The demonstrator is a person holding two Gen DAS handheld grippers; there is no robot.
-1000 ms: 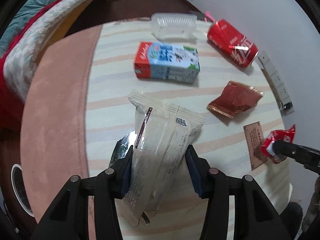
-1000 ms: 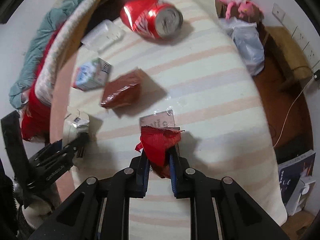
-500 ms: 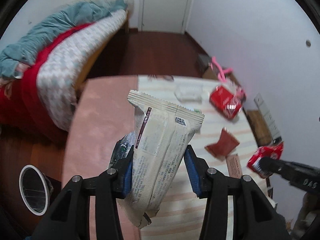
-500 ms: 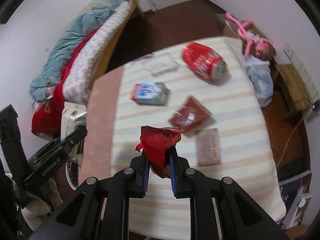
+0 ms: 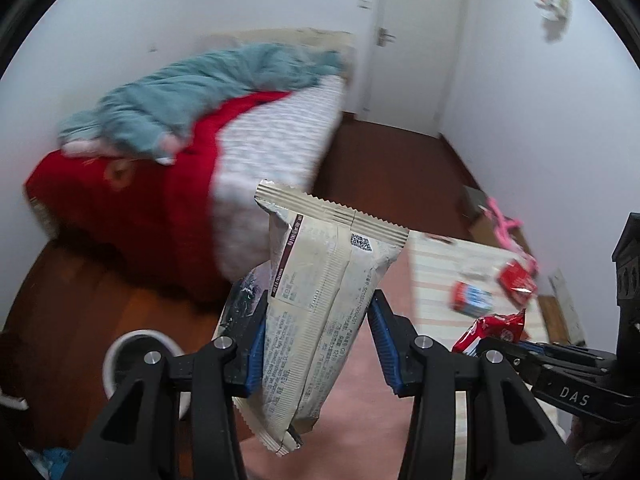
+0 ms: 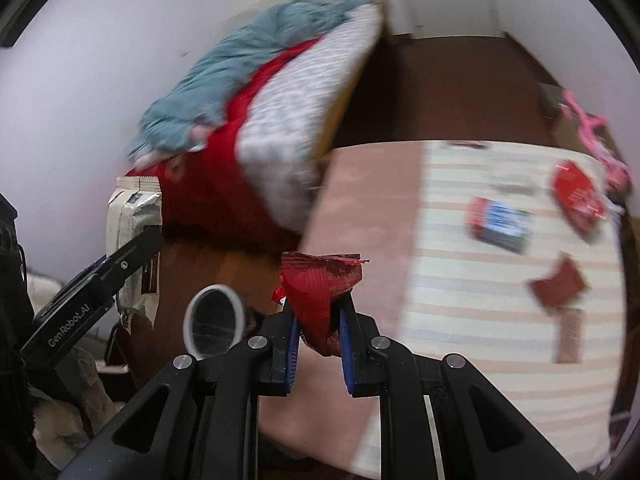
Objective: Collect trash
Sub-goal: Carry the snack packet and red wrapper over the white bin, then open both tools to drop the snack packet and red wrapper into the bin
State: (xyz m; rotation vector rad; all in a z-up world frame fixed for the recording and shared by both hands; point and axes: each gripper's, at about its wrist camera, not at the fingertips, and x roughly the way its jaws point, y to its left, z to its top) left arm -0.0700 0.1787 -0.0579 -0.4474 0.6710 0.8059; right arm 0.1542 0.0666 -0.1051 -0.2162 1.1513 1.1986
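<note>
My left gripper (image 5: 316, 320) is shut on a cream snack wrapper (image 5: 320, 300) and holds it in the air, left of the table. My right gripper (image 6: 318, 320) is shut on a crumpled red wrapper (image 6: 320, 292), also in the air; that wrapper shows in the left wrist view (image 5: 496, 328) too. A white-rimmed bin (image 6: 214, 320) stands on the floor below, and it shows at lower left in the left wrist view (image 5: 136, 356). On the striped table (image 6: 480, 320) lie a red can (image 6: 576, 196), a milk carton (image 6: 500, 224), a brown wrapper (image 6: 558, 288) and a flat brown packet (image 6: 568, 334).
A bed with red, teal and patterned blankets (image 5: 200, 140) stands left of the table. A pink toy (image 5: 504, 224) sits beyond the table's far end. A white door (image 5: 416, 48) is at the back. The floor is dark wood.
Both grippers have lifted off the table with their wrappers and swung left toward the bin and bed. The table's trash has shrunk into the right of both views.
</note>
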